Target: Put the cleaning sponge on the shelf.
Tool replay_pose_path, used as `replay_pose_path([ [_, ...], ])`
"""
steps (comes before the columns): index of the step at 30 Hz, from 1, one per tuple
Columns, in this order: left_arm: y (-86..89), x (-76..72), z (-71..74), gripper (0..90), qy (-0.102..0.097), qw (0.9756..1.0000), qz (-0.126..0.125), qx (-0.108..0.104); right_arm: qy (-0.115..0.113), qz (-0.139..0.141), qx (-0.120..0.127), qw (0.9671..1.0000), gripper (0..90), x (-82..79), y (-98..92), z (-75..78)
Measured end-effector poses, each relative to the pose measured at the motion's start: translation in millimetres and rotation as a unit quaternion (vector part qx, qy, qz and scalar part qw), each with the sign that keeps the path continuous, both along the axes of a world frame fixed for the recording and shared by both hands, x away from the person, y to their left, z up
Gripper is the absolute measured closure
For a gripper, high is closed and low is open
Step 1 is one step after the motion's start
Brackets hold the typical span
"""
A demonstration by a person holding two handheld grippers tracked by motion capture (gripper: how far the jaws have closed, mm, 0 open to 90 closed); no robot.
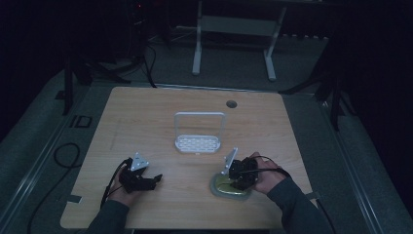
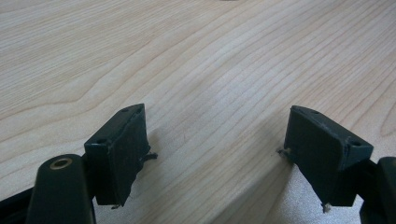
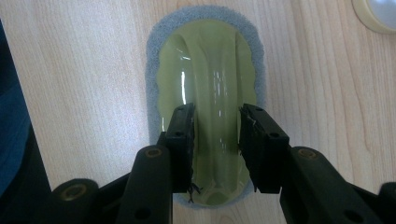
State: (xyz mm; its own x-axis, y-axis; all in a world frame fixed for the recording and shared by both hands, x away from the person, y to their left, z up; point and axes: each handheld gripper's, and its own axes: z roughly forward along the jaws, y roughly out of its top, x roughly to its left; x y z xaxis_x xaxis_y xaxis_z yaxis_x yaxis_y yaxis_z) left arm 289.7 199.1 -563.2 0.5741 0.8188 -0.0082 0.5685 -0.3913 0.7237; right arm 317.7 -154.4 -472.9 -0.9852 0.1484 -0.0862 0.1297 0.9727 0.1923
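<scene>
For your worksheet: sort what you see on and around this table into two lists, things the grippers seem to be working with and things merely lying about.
In use:
right gripper, jaws either side of the ridge of the green scrubber
green scrubber with its grey pad

Lying about:
white rack, mid-table
left gripper, open over bare wood
table
round yellow-rimmed object, partly seen

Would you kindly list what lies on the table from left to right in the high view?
Left tool → white rack → right tool over the green scrubber.
</scene>
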Motion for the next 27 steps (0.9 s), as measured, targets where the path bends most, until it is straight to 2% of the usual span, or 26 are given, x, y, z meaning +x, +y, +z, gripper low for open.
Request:
replay_pose_path([
  [18, 0.0, 0.0, 0.0, 21.7, 0.000, 1.0000, 0.000, 0.000, 0.010, 0.014, -0.026, 0.9995, 67.3, 4.6, 6.9, -5.8],
  [27, 0.0, 0.0, 0.0, 21.7, 0.000, 1.0000, 0.000, 0.000, 0.013, 0.020, -0.029, 0.9993, 70.0, 5.1, 9.2, -7.0],
])
